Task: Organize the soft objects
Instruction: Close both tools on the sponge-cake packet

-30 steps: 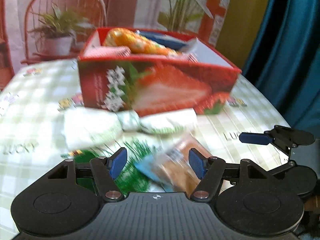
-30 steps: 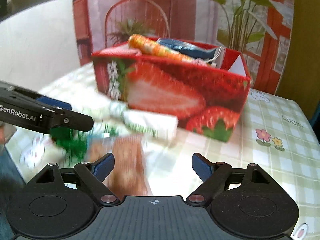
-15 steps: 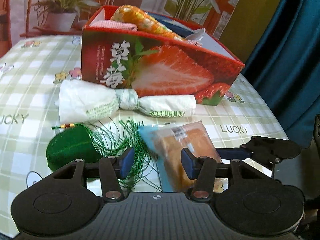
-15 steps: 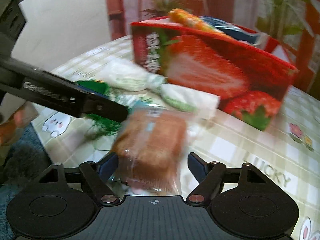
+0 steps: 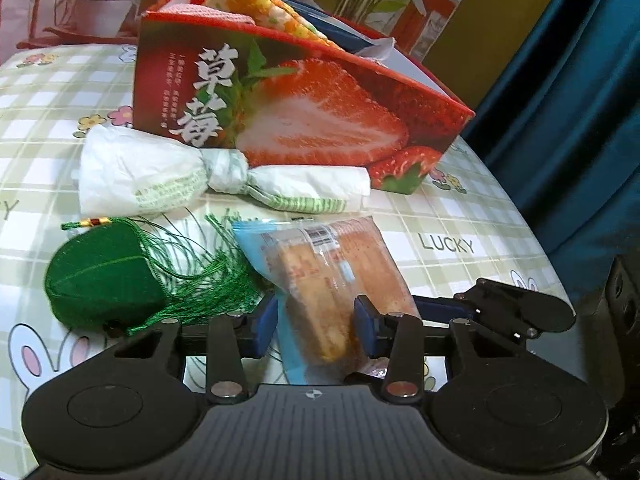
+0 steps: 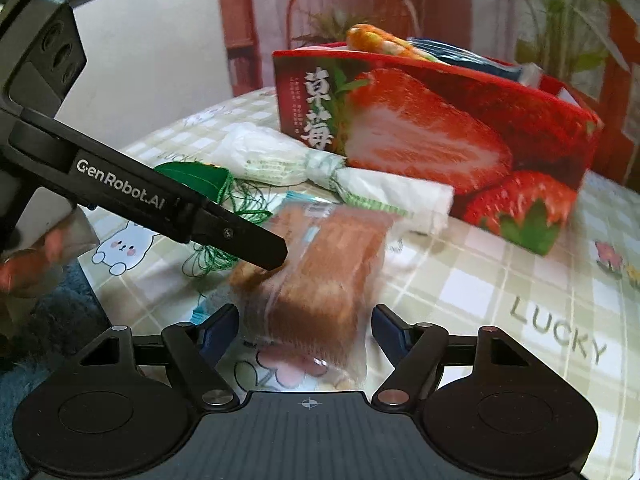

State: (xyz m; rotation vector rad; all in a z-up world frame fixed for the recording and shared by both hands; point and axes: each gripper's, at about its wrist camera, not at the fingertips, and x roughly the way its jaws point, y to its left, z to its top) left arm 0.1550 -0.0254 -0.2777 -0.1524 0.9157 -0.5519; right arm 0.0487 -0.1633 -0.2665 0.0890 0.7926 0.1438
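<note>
A wrapped cake packet (image 5: 332, 280) lies on the checked tablecloth, with my left gripper (image 5: 316, 326) around its near end, jaws close against its sides. The packet (image 6: 320, 276) also shows in the right wrist view, between the open jaws of my right gripper (image 6: 306, 330). A green tasselled pouch (image 5: 100, 280) lies left of the packet. A knotted white bag (image 5: 180, 176) lies behind them. The red strawberry box (image 5: 288, 108) stands behind, holding an orange patterned soft item (image 5: 260, 8) and others.
The left gripper's finger (image 6: 160, 204) crosses the right wrist view from the left. The right gripper's finger (image 5: 516, 308) shows at the right of the left wrist view. The table edge (image 5: 560, 280) drops off right, beside a blue curtain (image 5: 568, 100).
Both grippers have moved in on the cake packet. The left jaws have narrowed around its near end. The right gripper swung so the packet sits between its jaws.
</note>
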